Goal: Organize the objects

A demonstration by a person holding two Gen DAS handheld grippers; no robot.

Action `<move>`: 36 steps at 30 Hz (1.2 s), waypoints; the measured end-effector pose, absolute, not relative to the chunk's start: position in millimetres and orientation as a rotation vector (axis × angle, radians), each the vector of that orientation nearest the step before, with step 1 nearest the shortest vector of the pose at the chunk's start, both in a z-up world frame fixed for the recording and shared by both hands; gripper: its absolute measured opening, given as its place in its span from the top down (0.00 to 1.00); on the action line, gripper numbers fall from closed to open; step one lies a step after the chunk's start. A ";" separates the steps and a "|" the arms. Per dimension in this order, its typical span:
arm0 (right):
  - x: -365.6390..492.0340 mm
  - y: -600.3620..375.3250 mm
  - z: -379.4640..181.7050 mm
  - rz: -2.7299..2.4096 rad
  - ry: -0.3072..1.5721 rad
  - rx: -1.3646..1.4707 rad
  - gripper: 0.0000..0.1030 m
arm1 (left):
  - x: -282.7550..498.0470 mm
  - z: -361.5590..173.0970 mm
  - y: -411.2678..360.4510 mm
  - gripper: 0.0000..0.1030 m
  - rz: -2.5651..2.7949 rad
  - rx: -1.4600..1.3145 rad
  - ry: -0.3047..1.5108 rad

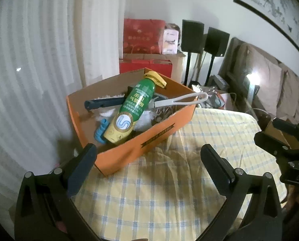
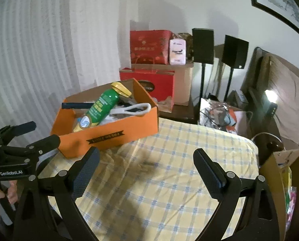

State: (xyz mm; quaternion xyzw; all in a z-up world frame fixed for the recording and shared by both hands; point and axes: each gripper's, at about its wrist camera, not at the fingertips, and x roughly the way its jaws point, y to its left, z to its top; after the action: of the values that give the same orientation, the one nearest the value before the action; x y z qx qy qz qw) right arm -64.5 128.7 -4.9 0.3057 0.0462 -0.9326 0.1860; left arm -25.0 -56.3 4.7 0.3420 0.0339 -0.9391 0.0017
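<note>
Both jaws of the left hand-held gripper are spread wide over the yellow checked bedsheet, nothing held; the right hand-held gripper is likewise released, its textured black pads apart. Ahead of both, on the bed's far corner, an orange cardboard box is seen, open-topped. Inside it a green spray can with a yellow cap is propped diagonally, flanked by a dark blue handle, a white looped tool and a blue plastic piece.
</note>
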 end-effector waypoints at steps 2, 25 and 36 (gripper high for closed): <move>-60.6 131.3 -6.3 -2.640 0.140 0.865 0.07 | -22.4 4.6 -54.5 0.00 -2.941 1.079 0.117; -15.8 161.6 -8.2 -2.764 0.086 0.910 0.01 | 10.1 5.7 -20.9 0.00 -2.960 1.040 0.040; -12.1 161.3 -8.2 -2.801 0.097 0.902 0.01 | 15.2 8.6 -19.1 0.00 -2.974 1.031 0.048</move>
State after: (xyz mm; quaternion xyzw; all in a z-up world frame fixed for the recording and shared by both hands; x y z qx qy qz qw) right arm -12.1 161.3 -8.2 0.3050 0.0327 -0.9467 0.0983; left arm 15.2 -19.1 8.6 0.3274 0.0152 -0.9448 -0.0032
